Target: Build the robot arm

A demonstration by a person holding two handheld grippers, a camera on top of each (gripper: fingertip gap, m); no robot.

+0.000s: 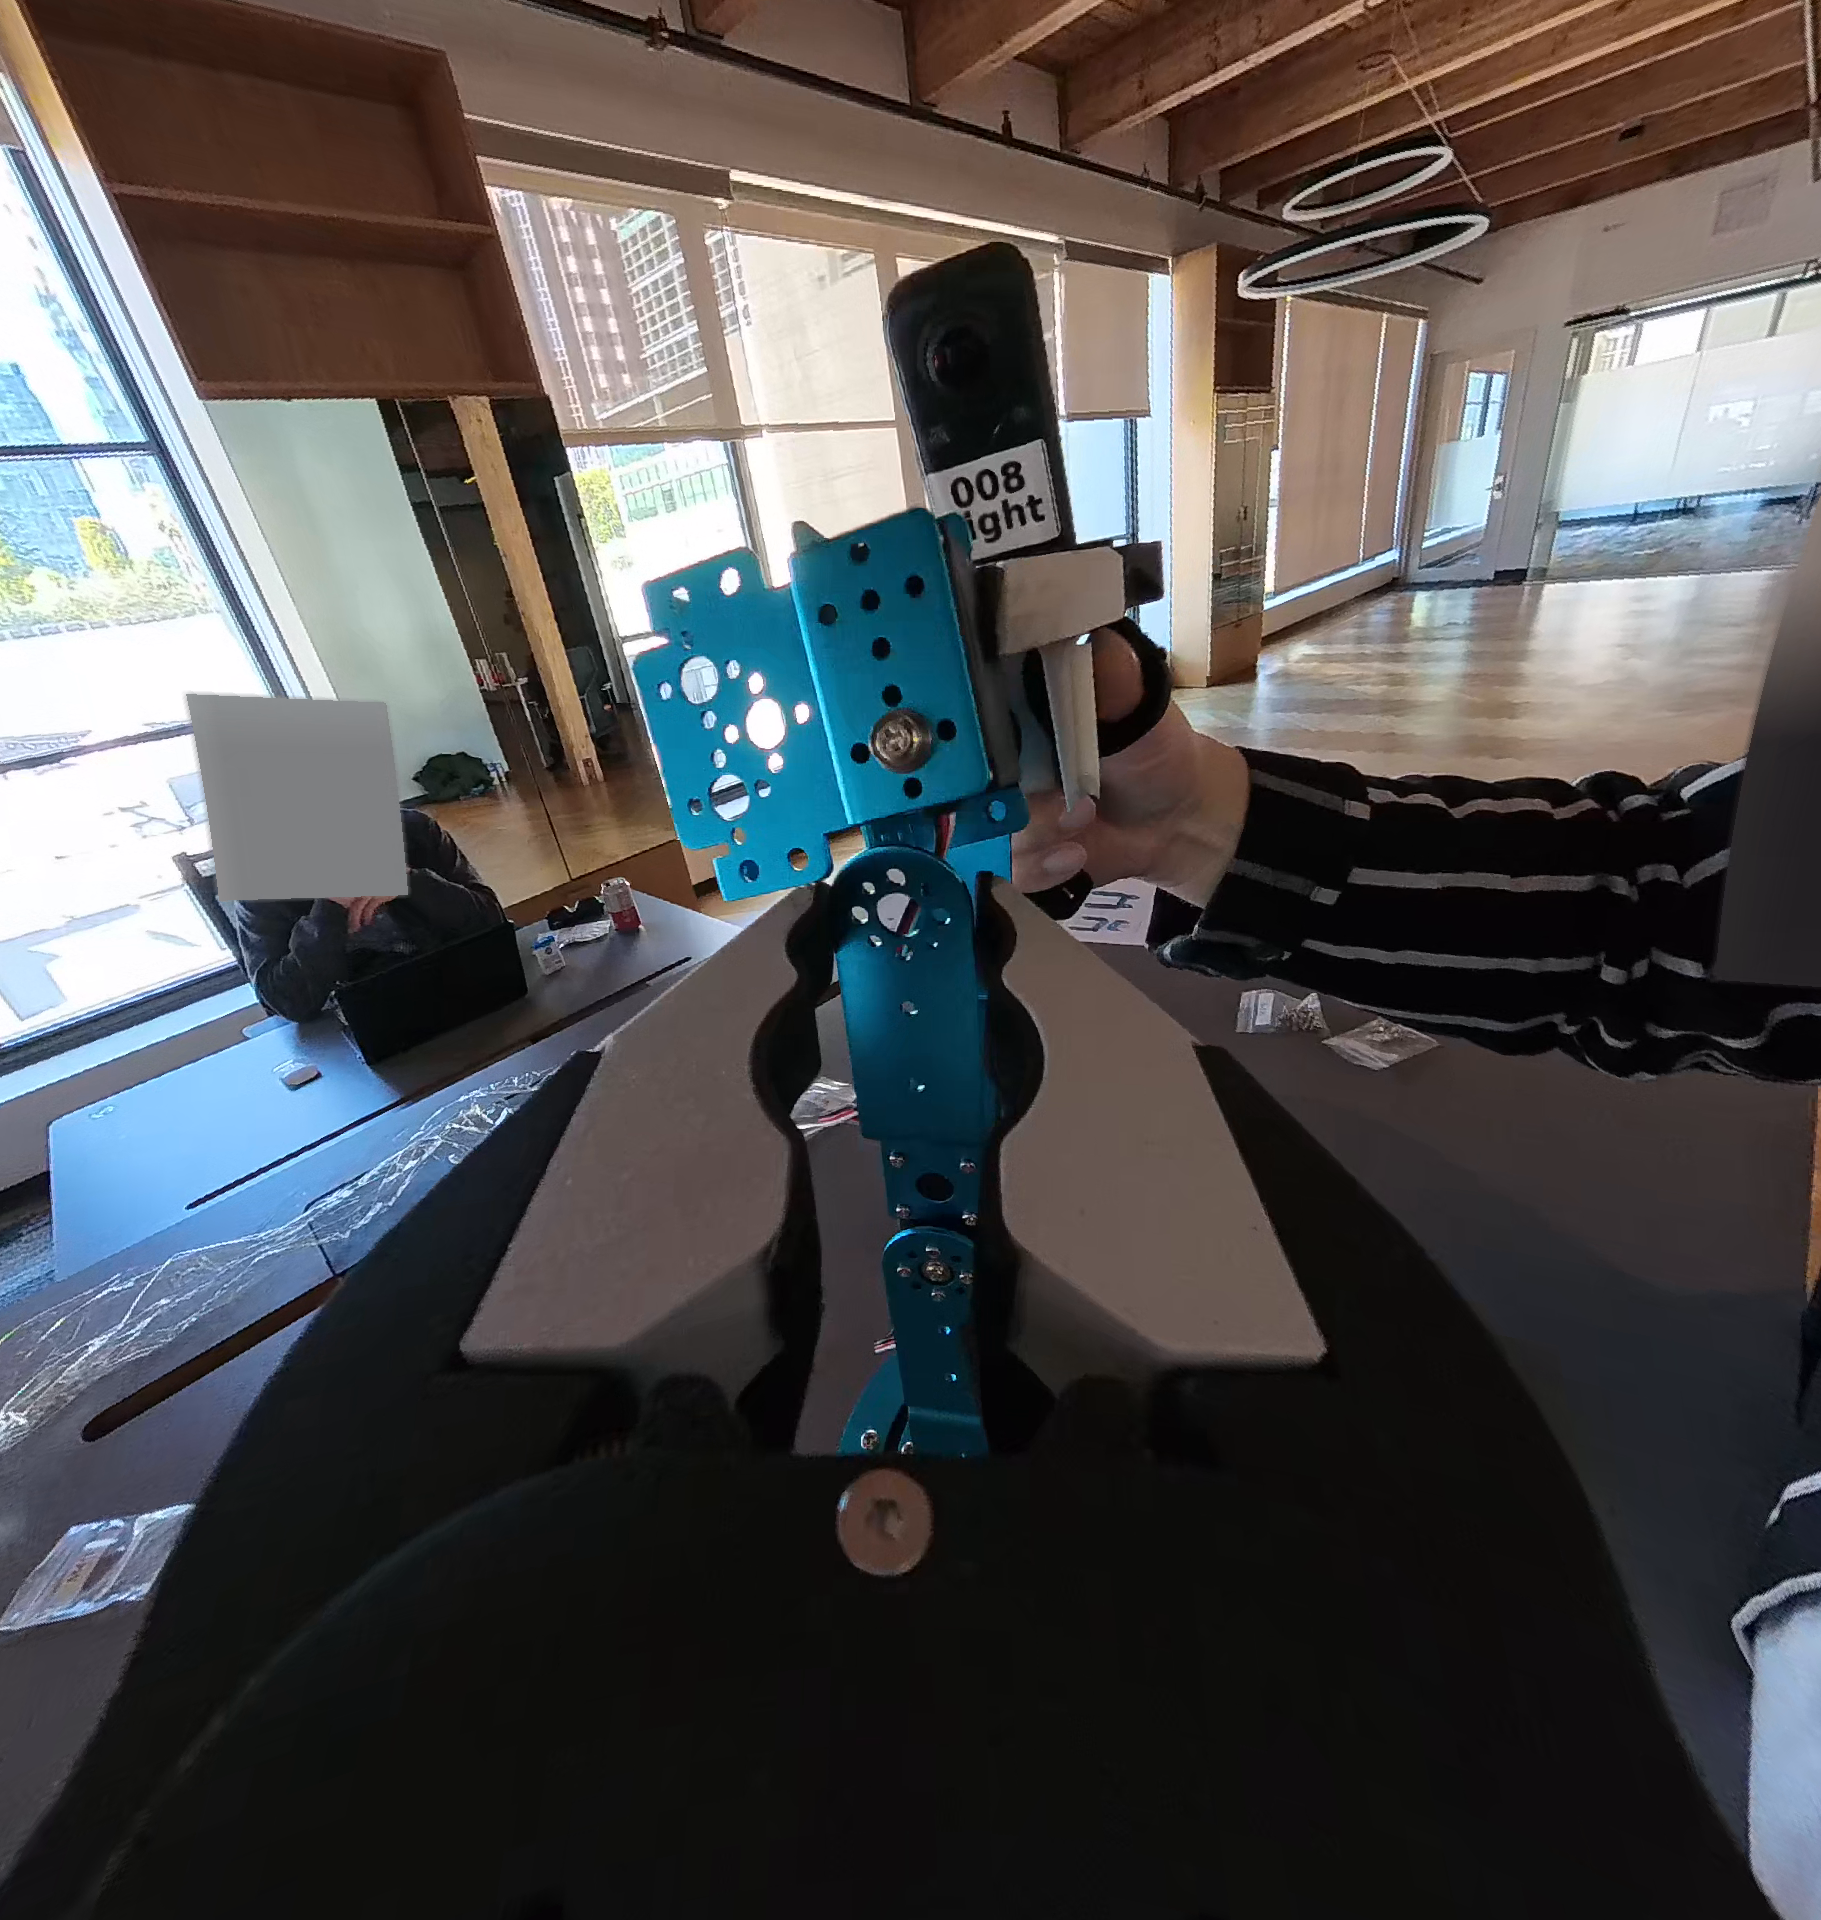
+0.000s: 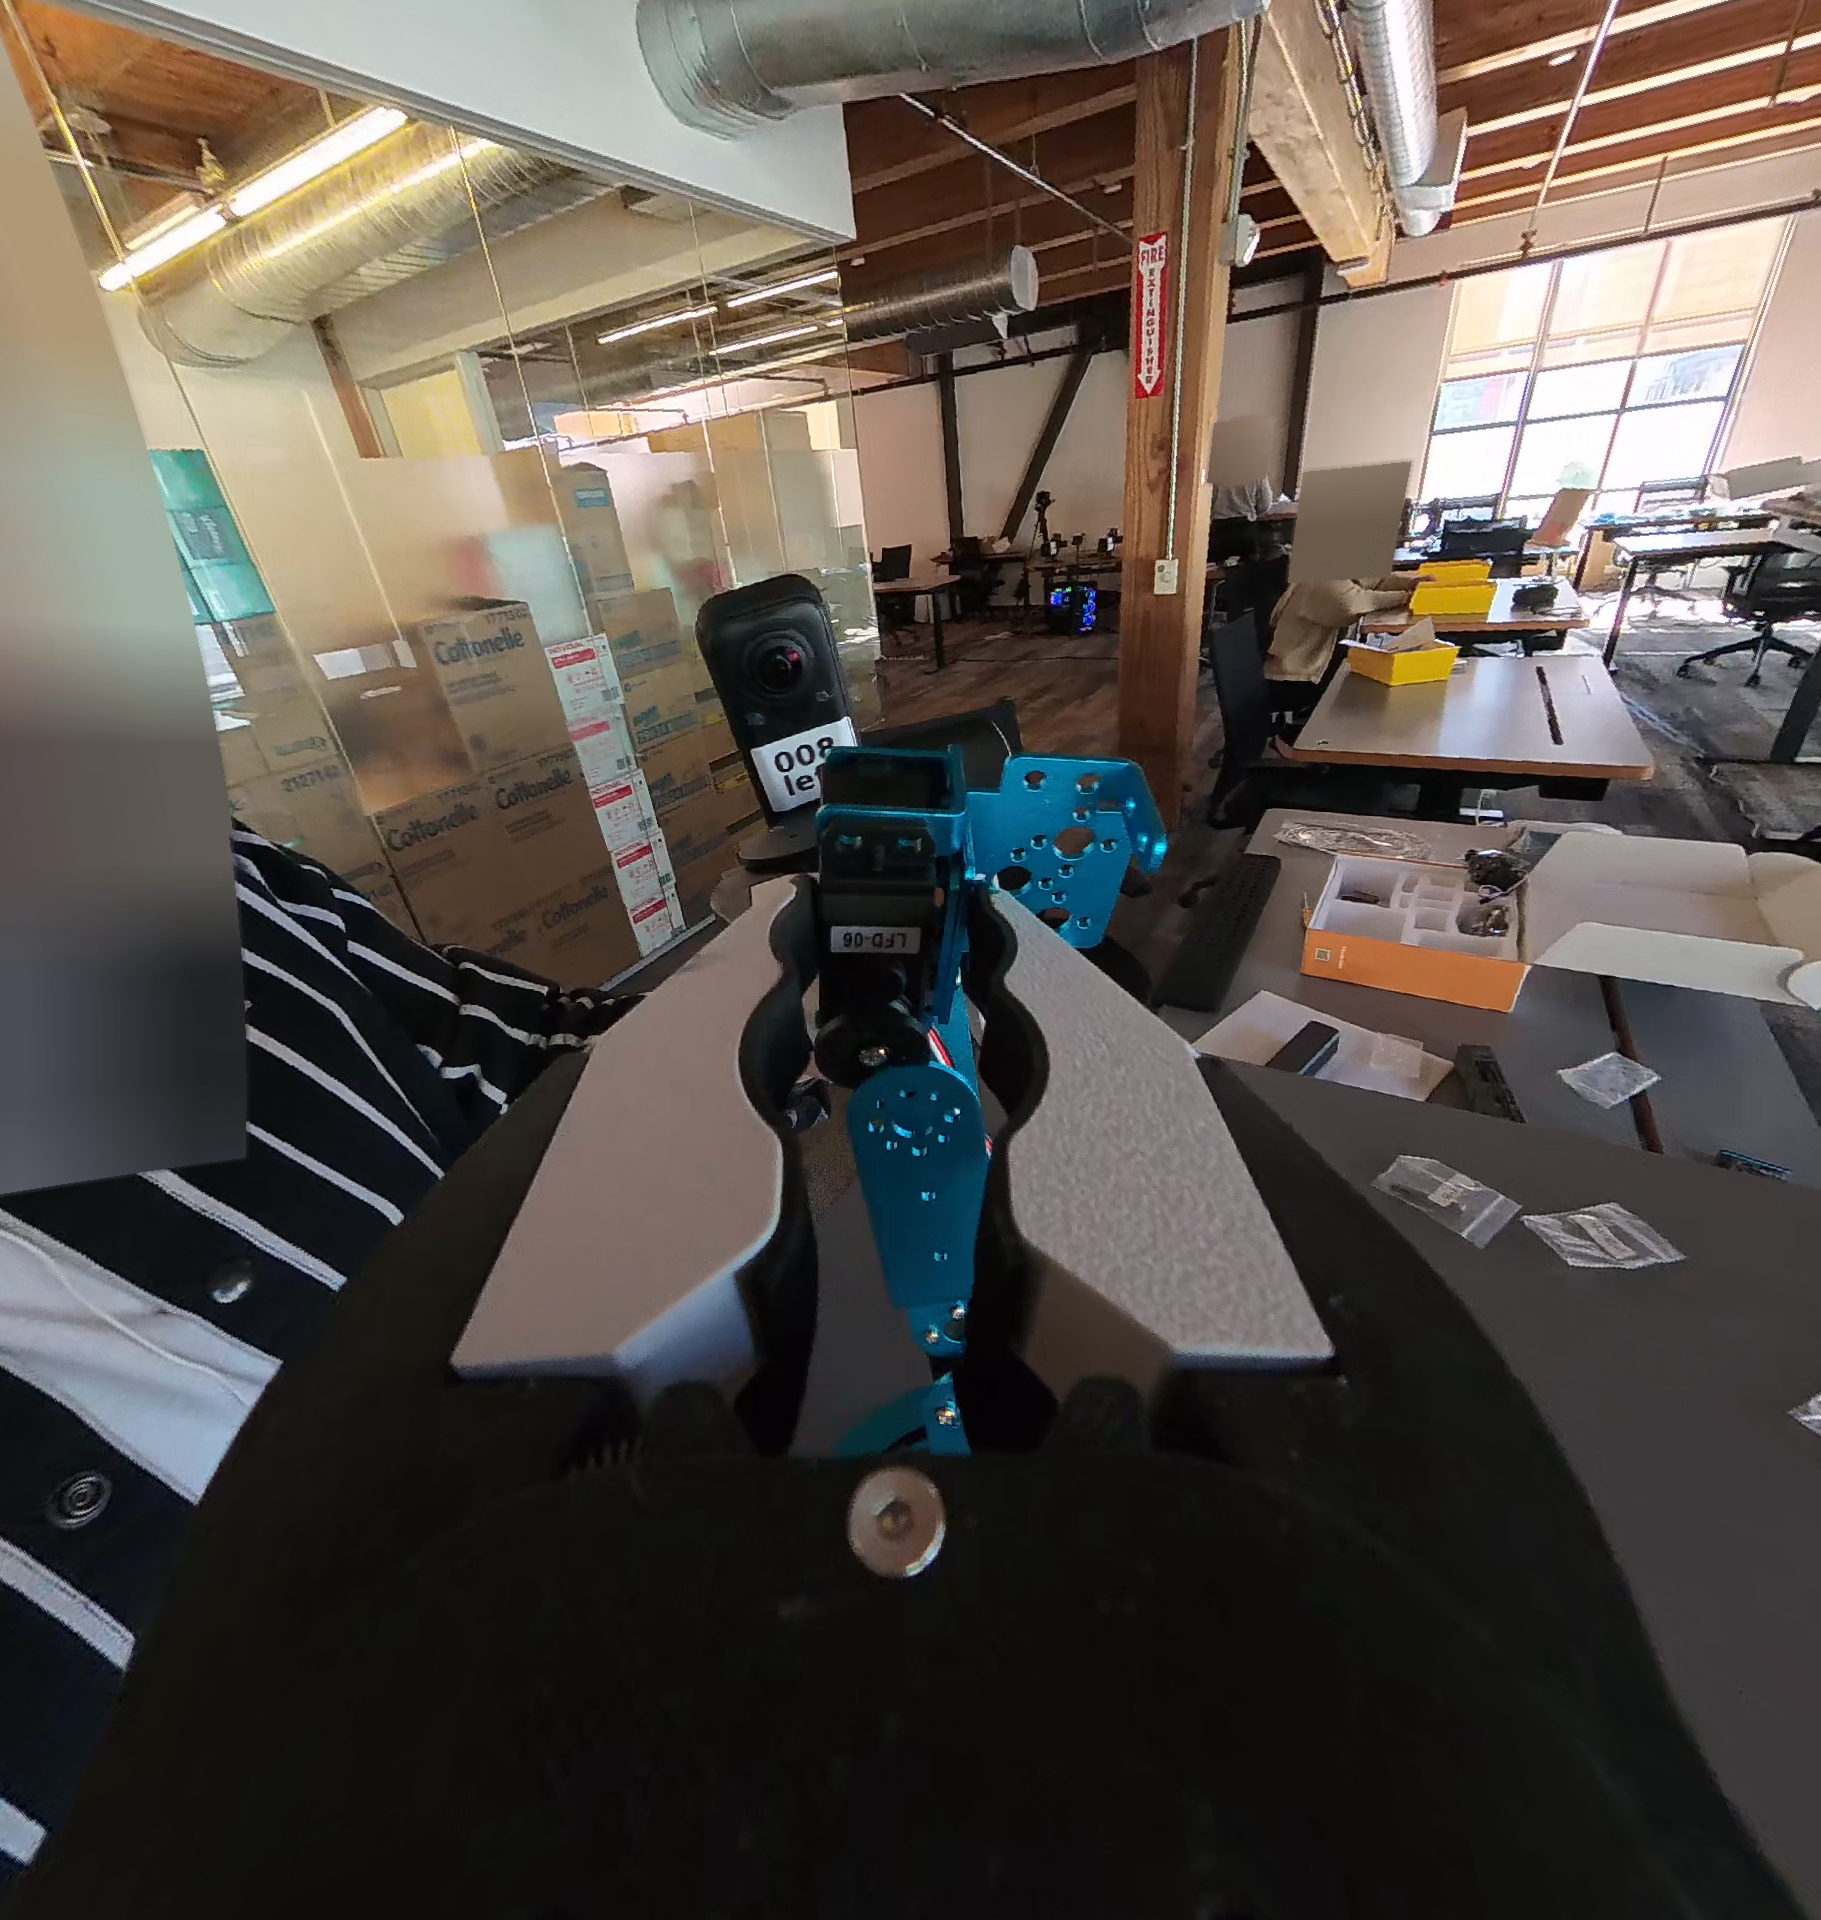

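We see both tools, left (image 1: 901,1049) and right (image 2: 890,1049), pinching the blue bracket arm (image 1: 911,1018) along its long axis, from opposite sides above the desk (image 1: 1457,1195).

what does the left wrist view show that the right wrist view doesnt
Only the left wrist view: big windows onto a city, ring lamps, a seated person at a dark table with a red can, and a hand in a striped sleeve holding the right tongs' handle.

Only the right wrist view: stacked cartons behind glass, a wooden post, yellow bins, an orange box, and a black servo on the assembly.

Both: the blue bracket assembly clamped by left tongs and right tongs, plus small clear bags.
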